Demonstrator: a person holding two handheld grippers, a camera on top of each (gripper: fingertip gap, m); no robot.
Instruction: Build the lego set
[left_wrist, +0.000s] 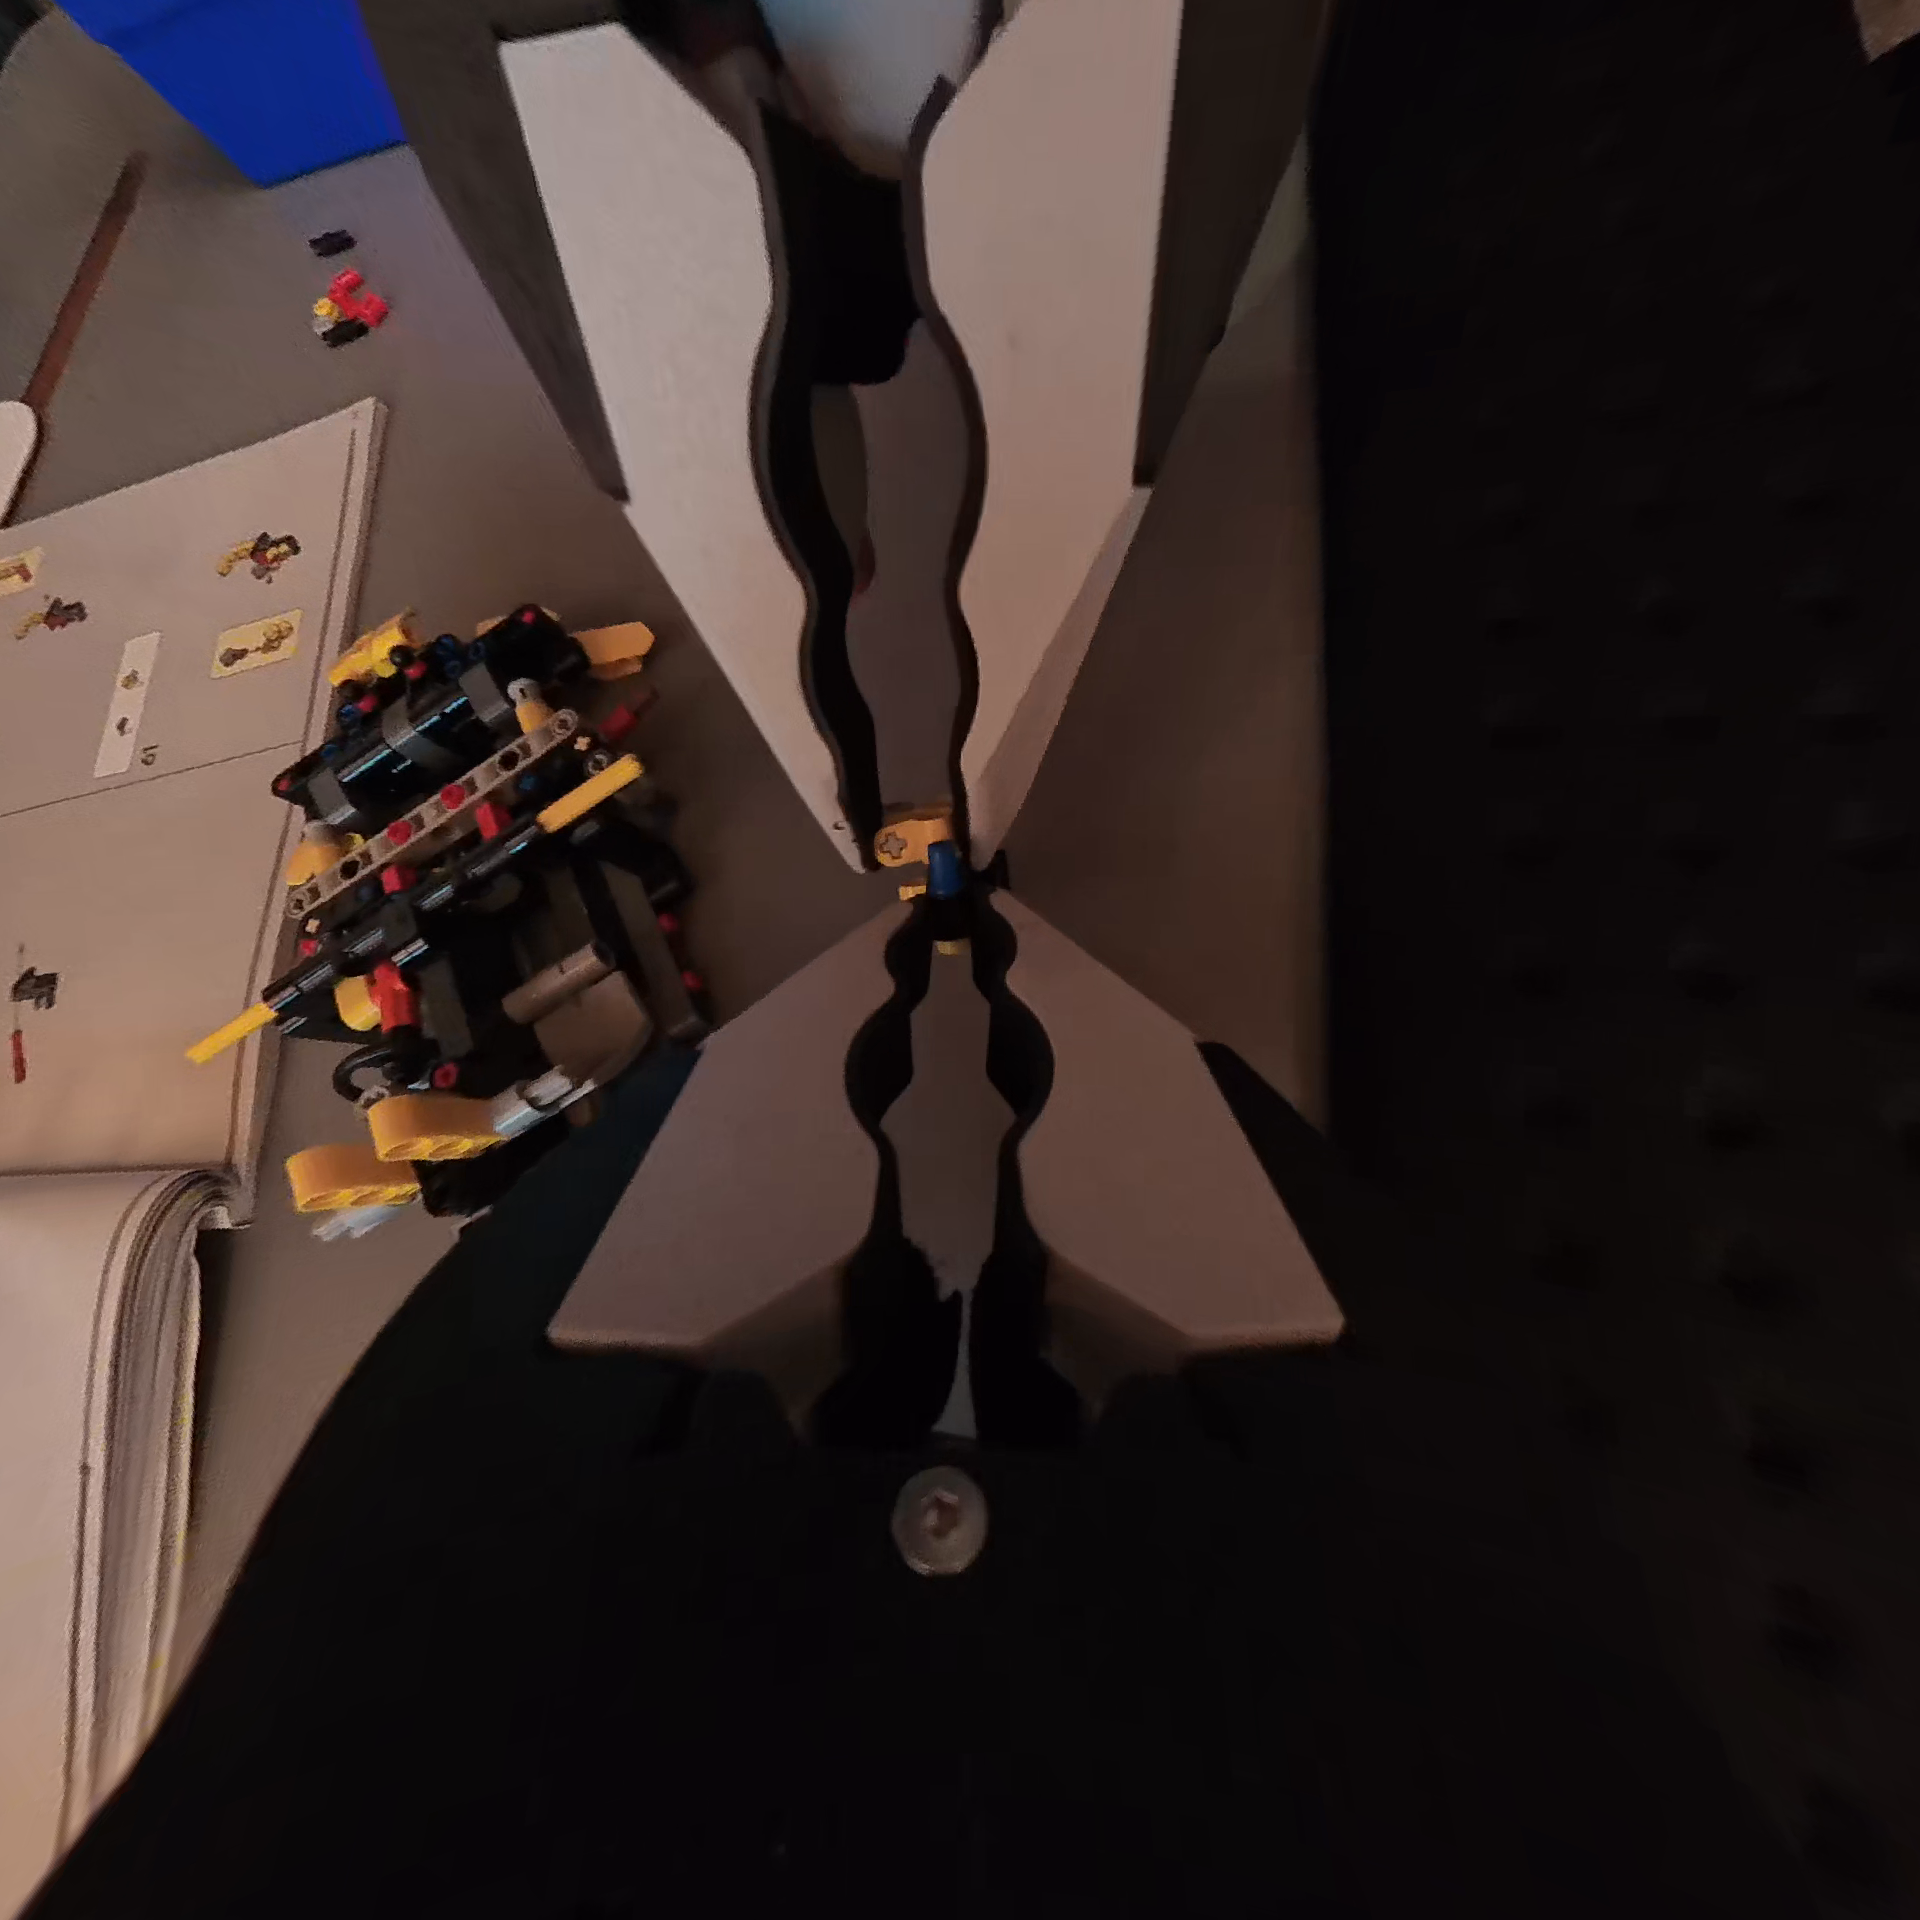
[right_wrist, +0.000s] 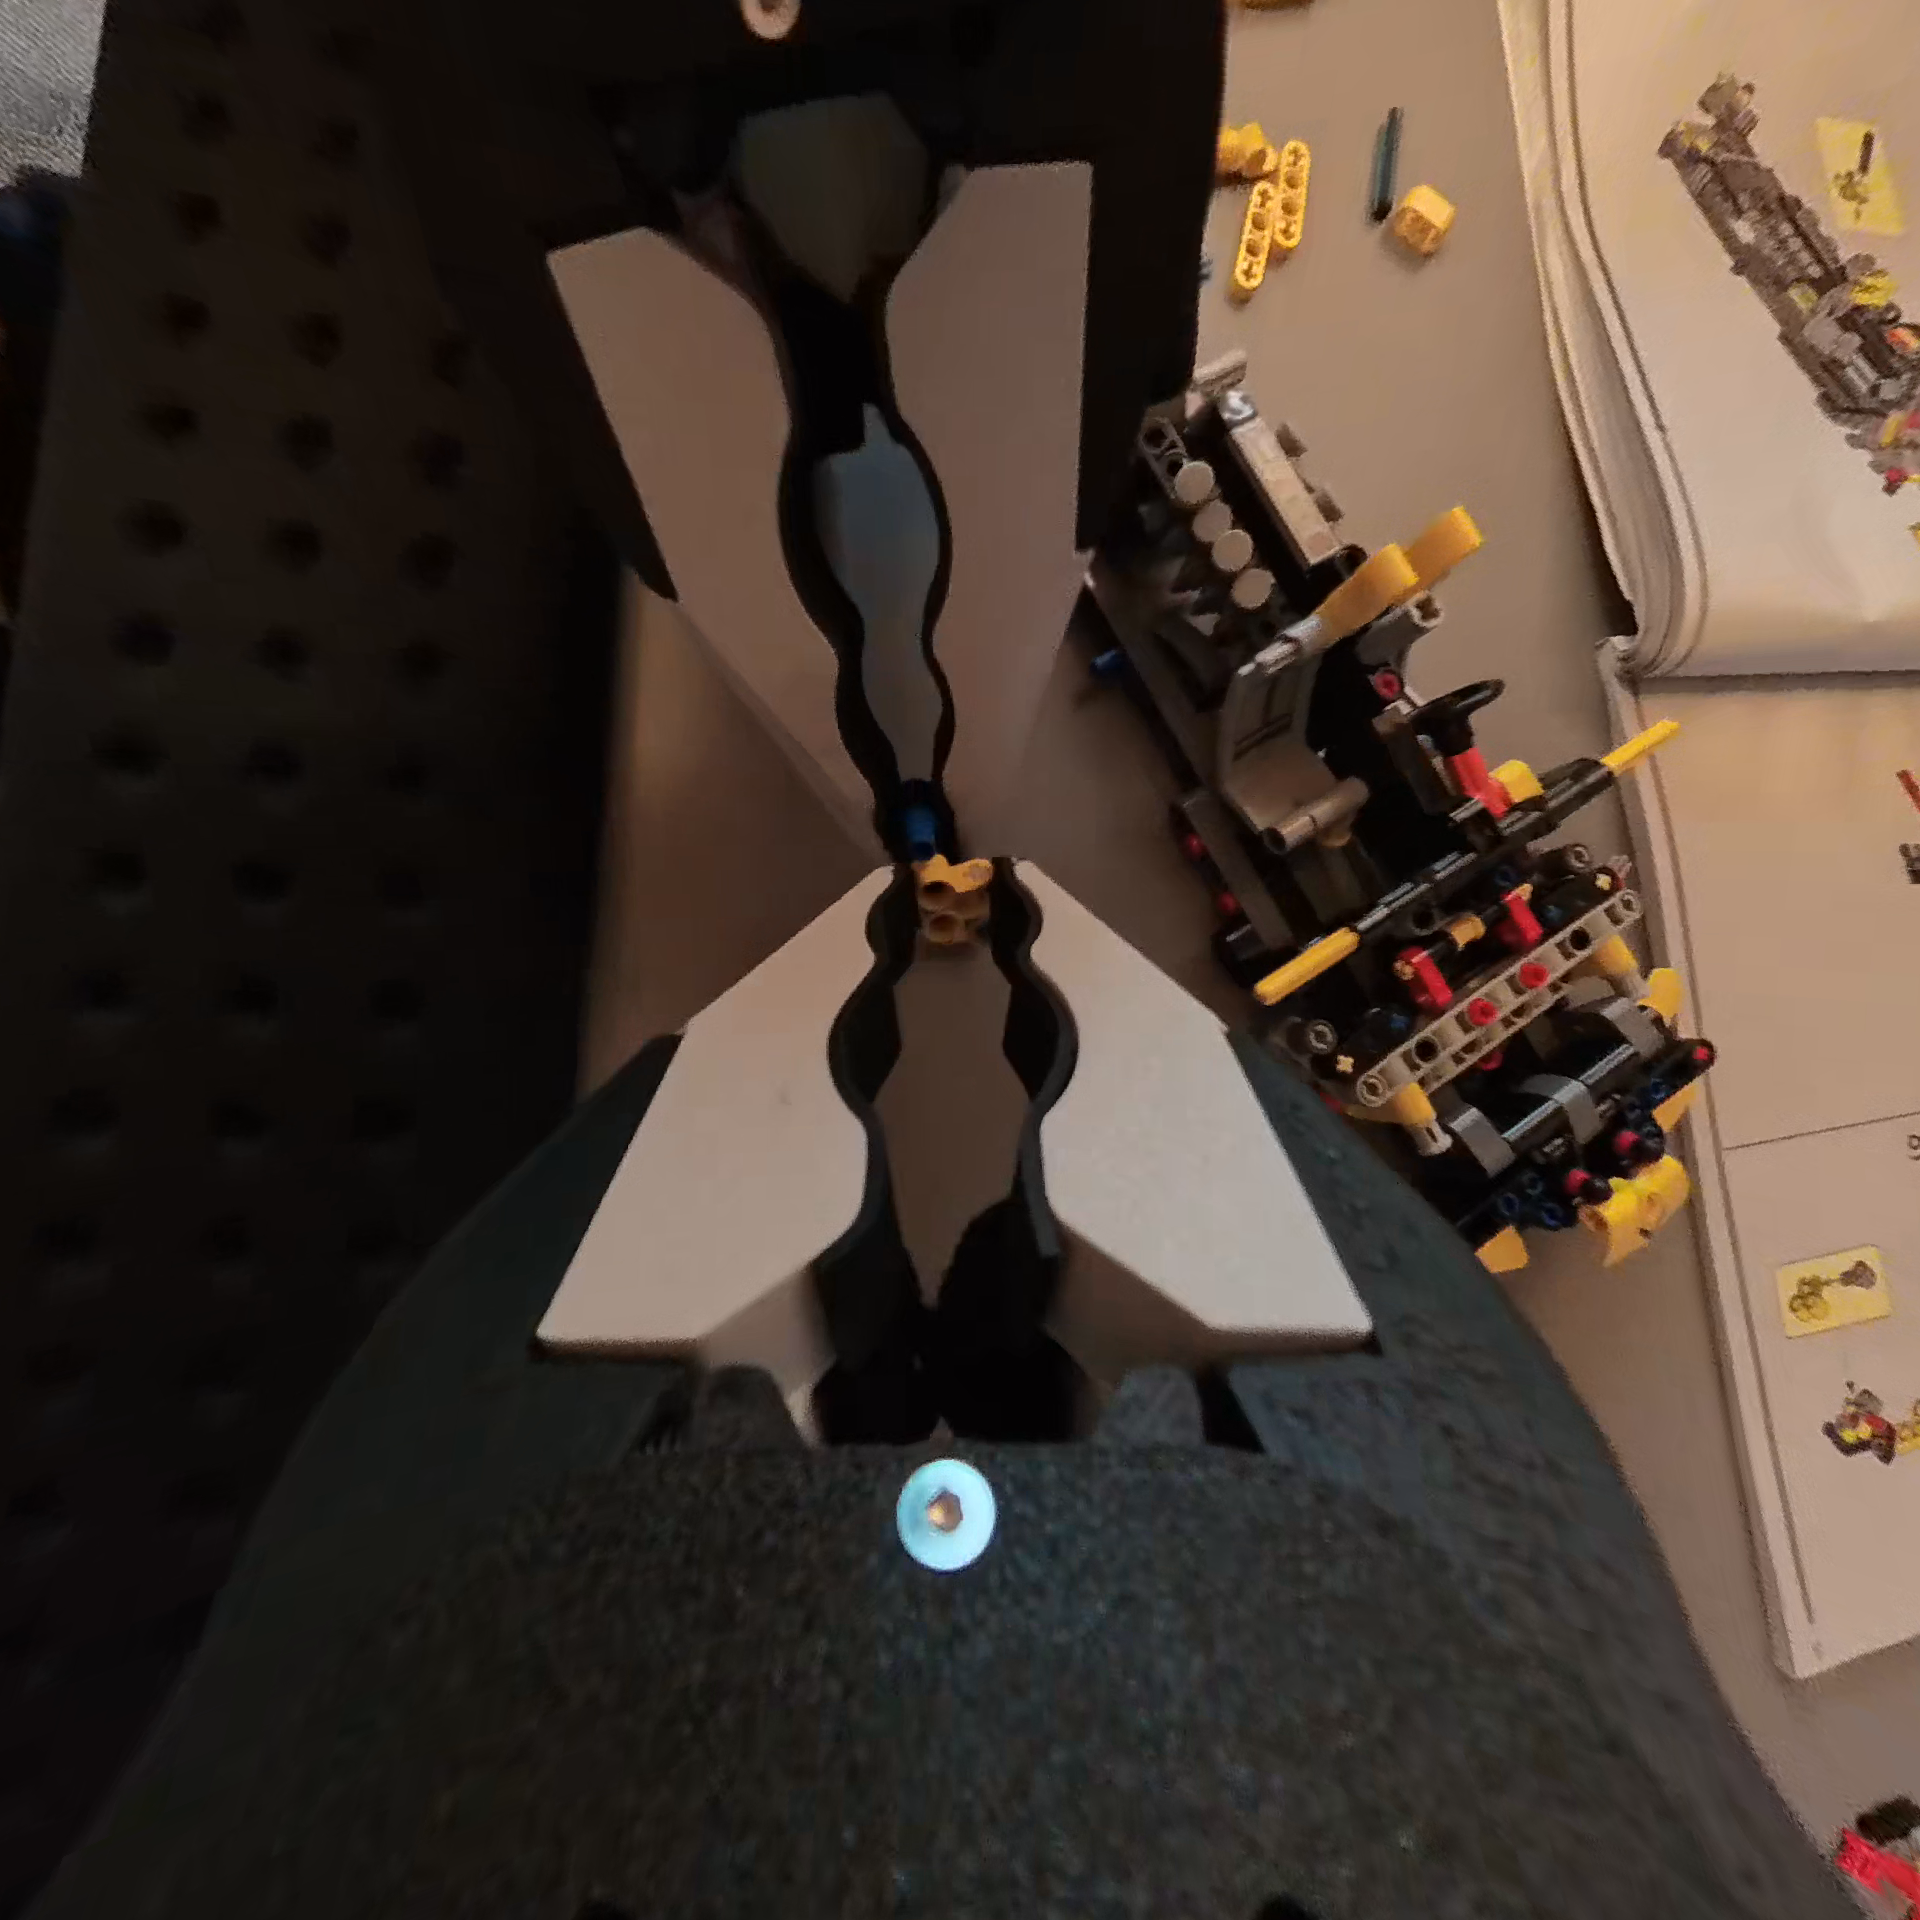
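While the two grippers meet tip to tip above the bench, each holds one small part: the left gripper has its jaws closed on a blue pin, and the right gripper has its jaws closed on a yellow connector, the pin's end touching or just entering the connector. This looks like the step of pressing the pin into a hole of the connector. The main risk, as I judge it, is misalignment: both parts are gripped only at the very tips, so a push slightly off the hole's axis could twist the pin in the jaws or flick either part out and onto the bench. Pressing too hard could also make the connector rotate in its grip. The partly built model, black and grey with yellow and red parts, lies on the bench just beside the open instruction booklet, well clear of the grippers. Loose yellow beams lie farther off. The booklet shows printed build diagrams and a step number, too small to make out; no brand mark is visible.
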